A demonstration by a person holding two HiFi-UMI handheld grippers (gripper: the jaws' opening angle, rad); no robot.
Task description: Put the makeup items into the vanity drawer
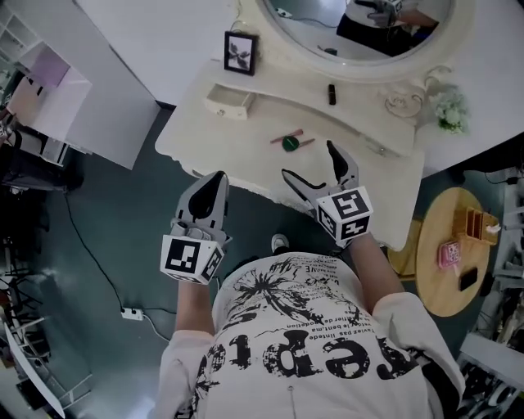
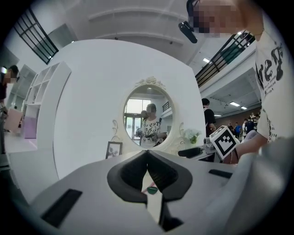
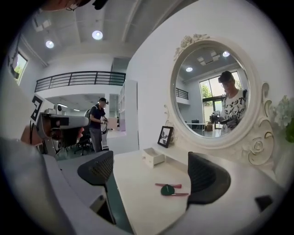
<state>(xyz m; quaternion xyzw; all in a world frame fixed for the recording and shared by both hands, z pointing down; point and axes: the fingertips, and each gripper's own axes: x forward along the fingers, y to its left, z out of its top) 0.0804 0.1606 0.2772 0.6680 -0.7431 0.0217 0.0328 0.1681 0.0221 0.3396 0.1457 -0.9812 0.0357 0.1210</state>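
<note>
On vanity, two pink sticks, one disc

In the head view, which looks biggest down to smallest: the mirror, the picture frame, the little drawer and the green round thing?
1. Mirror: biggest by far, though the picture cuts off its top.
2. Picture frame and little drawer: they look about alike, so I won't rank them.
3. Green round thing: smallest.

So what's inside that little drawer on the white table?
From above, the small cream pulled-out drawer shows only a bare pale bottom, and nothing seems to lie in it. Its back end sits under the raised shelf, which covers it, so I can't see there.
</note>
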